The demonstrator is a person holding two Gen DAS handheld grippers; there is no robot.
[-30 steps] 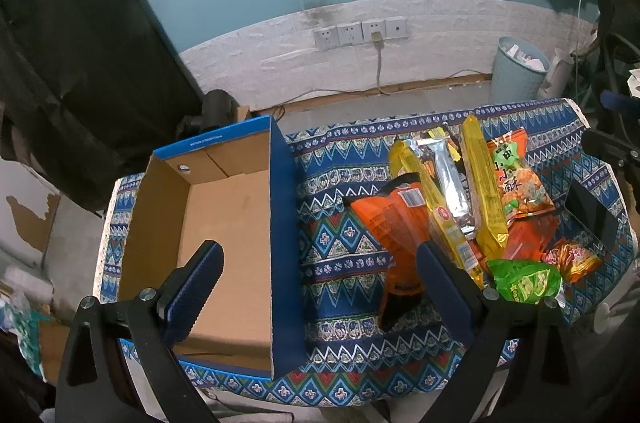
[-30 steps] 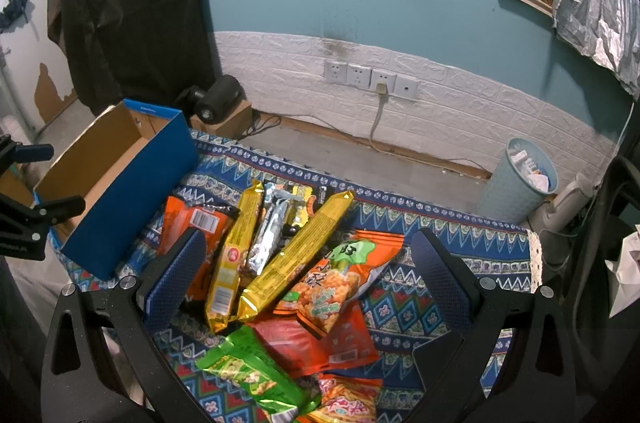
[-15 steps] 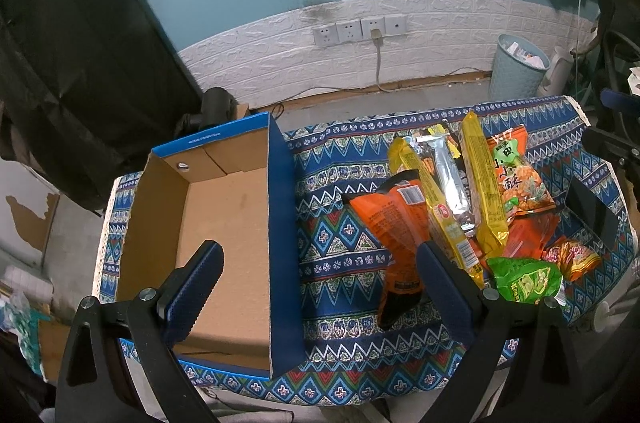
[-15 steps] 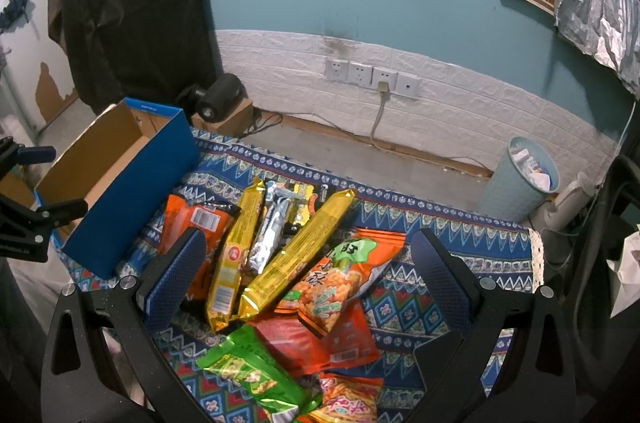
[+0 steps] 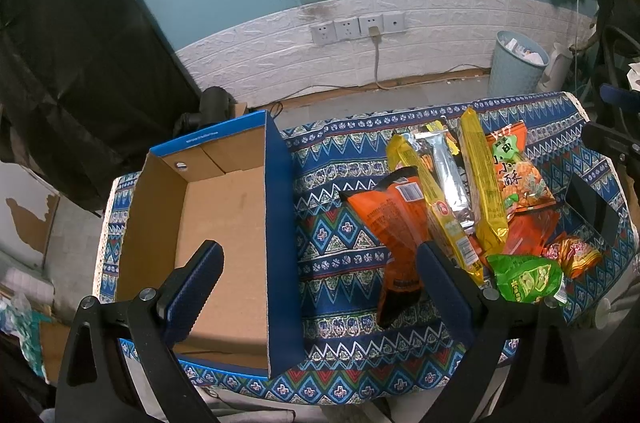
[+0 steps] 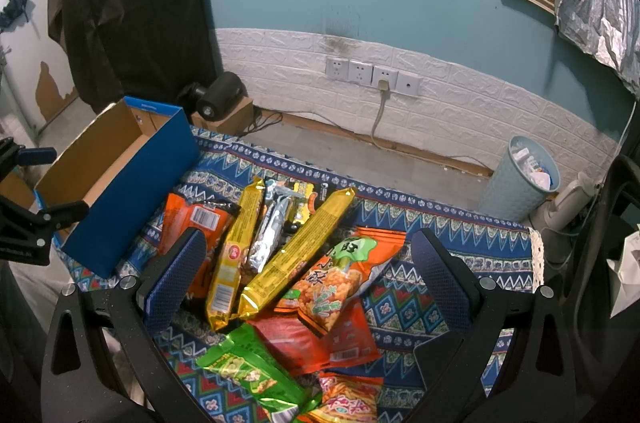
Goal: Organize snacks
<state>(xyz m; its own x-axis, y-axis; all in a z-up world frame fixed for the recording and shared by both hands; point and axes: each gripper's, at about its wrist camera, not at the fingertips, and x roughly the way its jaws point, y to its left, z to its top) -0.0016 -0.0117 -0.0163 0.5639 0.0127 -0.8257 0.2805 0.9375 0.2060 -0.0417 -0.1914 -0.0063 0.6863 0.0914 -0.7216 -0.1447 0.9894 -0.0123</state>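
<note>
An empty blue cardboard box [image 5: 280, 215] [image 6: 132, 199] stands at the left of a patterned cloth. To its right lies a heap of snack packs: an orange bag [image 5: 394, 219] [image 6: 196, 223], two long yellow packs [image 5: 478, 183] [image 6: 300, 255], a silver bar [image 5: 450, 179] [image 6: 270, 235], an orange-green crisp bag [image 6: 340, 283], a red bag [image 6: 316, 341] and a green bag [image 5: 526, 279] [image 6: 248, 375]. My left gripper [image 5: 316, 275] hovers open over the box's right wall. My right gripper [image 6: 308, 263] hovers open above the heap, with nothing between the fingers.
The table's patterned cloth [image 5: 340, 179] ends near the bottom of both views. Behind the table are a white brick wall with sockets [image 6: 372, 75], a light blue waste bin [image 6: 520, 179] at the right, and a black device [image 6: 218, 95] on a small carton.
Both views have shifted only slightly; the left gripper has drifted a little. Nothing has been picked up or moved.
</note>
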